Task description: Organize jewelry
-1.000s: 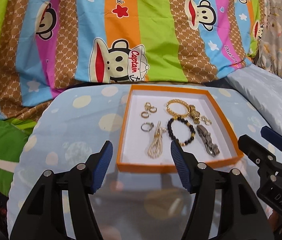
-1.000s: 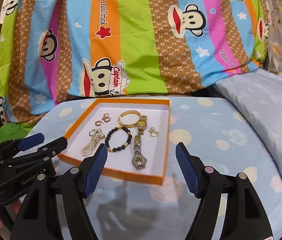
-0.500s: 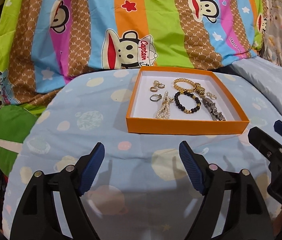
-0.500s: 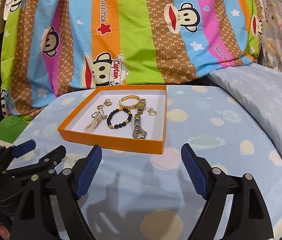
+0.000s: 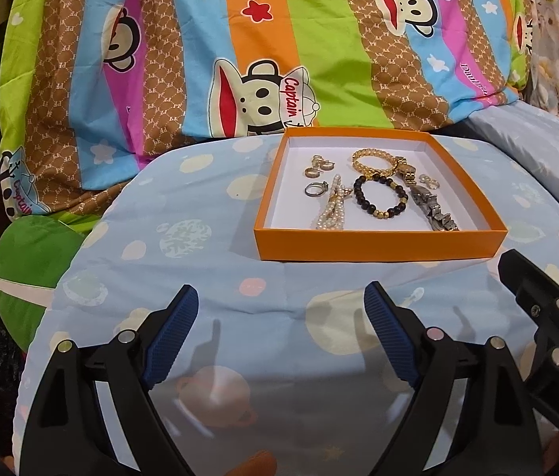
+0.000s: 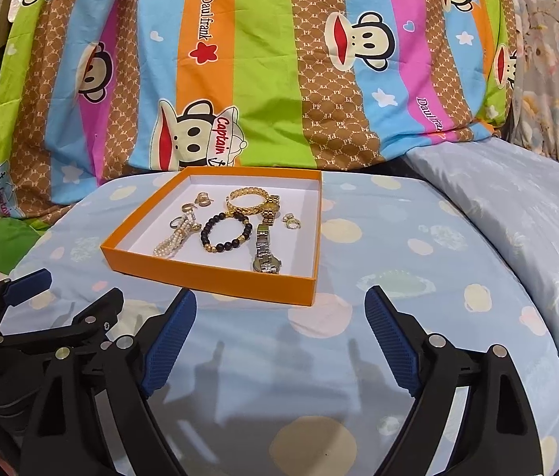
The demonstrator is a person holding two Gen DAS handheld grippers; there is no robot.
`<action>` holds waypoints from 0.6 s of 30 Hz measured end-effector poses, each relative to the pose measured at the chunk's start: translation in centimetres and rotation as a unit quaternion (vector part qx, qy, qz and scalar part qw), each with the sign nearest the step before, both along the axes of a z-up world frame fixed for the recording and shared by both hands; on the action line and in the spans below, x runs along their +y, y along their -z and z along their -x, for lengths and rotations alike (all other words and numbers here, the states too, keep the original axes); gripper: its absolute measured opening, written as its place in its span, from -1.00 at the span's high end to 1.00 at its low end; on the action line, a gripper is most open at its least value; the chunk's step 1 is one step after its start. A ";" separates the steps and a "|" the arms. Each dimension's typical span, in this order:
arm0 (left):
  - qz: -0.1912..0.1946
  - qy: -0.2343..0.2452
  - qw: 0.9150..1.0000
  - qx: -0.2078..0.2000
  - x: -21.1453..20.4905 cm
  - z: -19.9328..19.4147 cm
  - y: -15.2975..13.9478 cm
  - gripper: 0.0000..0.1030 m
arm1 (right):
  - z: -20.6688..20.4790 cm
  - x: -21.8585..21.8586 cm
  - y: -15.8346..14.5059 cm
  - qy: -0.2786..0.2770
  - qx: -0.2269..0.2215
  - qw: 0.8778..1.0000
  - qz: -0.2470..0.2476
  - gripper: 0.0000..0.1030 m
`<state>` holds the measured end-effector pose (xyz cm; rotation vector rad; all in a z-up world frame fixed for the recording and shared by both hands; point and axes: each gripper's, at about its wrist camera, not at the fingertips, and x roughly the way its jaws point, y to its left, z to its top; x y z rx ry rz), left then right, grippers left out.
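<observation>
- Left gripper (image 5: 281, 309) I hold with jaws spread wide, empty, over the blue spotted sheet (image 5: 184, 238), short of the box.
- Orange box (image 5: 378, 244) sits on the sheet ahead; inside, left to right: rings (image 5: 317, 166), pearl strand (image 5: 331, 210), black bead bracelet (image 5: 378, 194), gold bracelet (image 5: 374, 160), silver watch (image 5: 434, 210).
- Right gripper (image 6: 279, 309) likewise gaping, gripping nothing, near the box's front corner.

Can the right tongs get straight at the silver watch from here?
Probably yes. The right tongs are open and empty, and the silver watch lies uncovered just behind the orange box's low near wall.
</observation>
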<state>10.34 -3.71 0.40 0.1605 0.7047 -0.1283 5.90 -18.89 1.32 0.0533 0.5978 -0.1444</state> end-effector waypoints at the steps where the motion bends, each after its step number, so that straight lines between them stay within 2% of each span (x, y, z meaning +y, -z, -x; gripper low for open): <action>1: -0.001 -0.003 1.000 -0.001 0.0 0.0 0.0 -0.64 | -0.1 0.0 0.0 0.000 0.001 1.000 0.000 -0.66; 7: -0.008 -0.016 1.000 -0.006 0.1 0.1 -0.1 -0.73 | 0.0 0.1 0.1 0.000 0.001 1.000 0.000 -0.66; 18: -0.016 -0.023 1.000 -0.011 0.1 0.2 -0.2 -0.73 | 0.0 0.1 0.1 0.001 0.005 1.000 -0.003 -0.66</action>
